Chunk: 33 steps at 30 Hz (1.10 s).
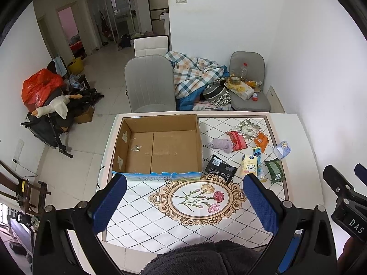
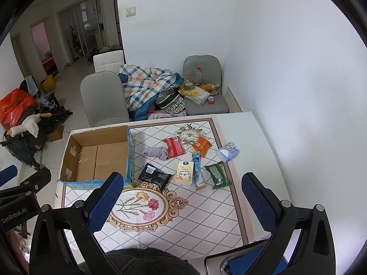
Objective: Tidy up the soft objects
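Cardboard box (image 1: 158, 145) left; packets (image 1: 246, 165), sock (image 1: 221, 144) right, apart.

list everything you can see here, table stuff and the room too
cardboard box: 1, brown, open and empty, table's left part
table: 1, white diamond-tiled top with flower medallion
black packet: 1, just right of the box
yellow tissue pack: 1, right of the black packet
blue tube: 1, beside the yellow pack
green packet: 1, near the right edge
blue-white tissue pack: 1, right edge
orange packet: 1, far right area
red packet: 1, next to the cloth
lilac cloth: 1, crumpled, right of the box
grey chairs: 2, behind the table
plaid blanket: 1, heaped between the chairs
goose plush: 1, white, on floor clutter at left
left tongs: open, blue pads
right tongs: open, blue pads
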Each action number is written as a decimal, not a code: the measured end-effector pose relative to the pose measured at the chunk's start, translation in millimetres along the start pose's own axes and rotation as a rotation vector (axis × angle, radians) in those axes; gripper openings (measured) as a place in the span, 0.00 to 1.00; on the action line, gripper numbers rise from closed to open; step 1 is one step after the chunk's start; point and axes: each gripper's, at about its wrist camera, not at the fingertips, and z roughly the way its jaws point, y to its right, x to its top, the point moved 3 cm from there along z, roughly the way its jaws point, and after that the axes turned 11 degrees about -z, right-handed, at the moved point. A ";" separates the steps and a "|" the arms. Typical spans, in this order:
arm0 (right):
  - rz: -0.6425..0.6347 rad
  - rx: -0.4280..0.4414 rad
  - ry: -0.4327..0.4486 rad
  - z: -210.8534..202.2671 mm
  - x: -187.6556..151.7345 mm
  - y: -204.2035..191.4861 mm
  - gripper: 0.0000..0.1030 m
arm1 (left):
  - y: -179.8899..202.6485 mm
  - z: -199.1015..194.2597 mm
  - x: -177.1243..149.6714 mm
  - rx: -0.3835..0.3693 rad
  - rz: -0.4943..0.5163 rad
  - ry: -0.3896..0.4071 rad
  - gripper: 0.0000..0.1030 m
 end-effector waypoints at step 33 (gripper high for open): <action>-0.007 -0.020 0.019 -9.2 3.3 4.2 1.00 | -2.7 -2.8 -2.8 -0.024 0.004 -0.005 1.00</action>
